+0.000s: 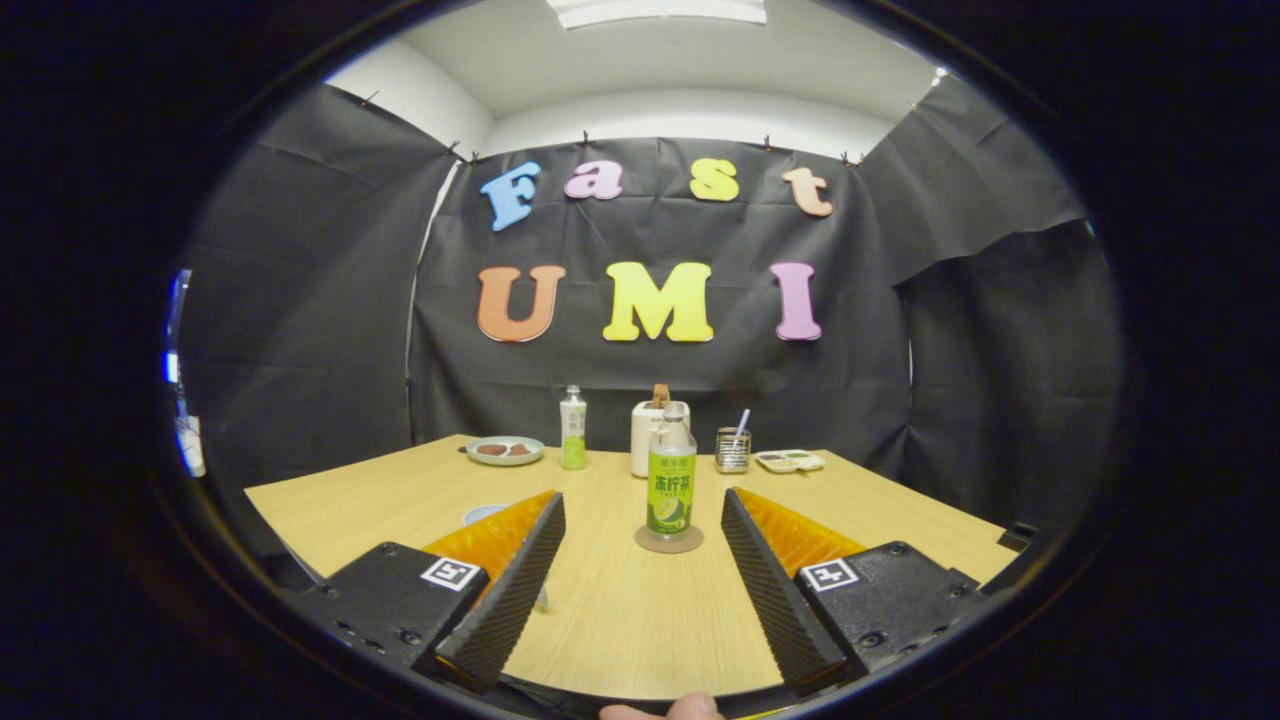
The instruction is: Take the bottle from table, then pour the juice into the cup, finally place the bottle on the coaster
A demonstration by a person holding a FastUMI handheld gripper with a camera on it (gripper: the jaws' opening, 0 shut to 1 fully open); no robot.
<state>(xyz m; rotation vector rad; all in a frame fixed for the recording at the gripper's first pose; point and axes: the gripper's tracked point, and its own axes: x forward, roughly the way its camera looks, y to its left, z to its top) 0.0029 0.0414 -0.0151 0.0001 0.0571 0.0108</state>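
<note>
We see the gripper [642,570] spread wide, fingers [505,590] apart and clamping nothing, bare light-wood surface [620,620] between them. The bottle [671,480], green label, stands upright on the round coaster [668,541], just ahead of the fingertips and roughly centred in the gap, not touching either finger. The cup [484,514] sits just beyond the left finger, mostly hidden behind its orange side, only a pale rim visible; contents we cannot tell. Along the far edge of the surface, well beyond the bottle: a plate [505,450] with dark pieces on it, a second smaller green bottle [573,430] just beside it, a white container [648,430] with something brown sticking out the top directly behind the task bottle, a small metal mesh holder [733,450] with a straw-like stick, and a shallow divided tray [790,461]. Black cloth walls [300,330] close the booth on three sides, white ceiling [680,70] above with a light panel [660,10]. A fingertip of the person's hand [665,709] shows at the very bottom, behind the gripper
</note>
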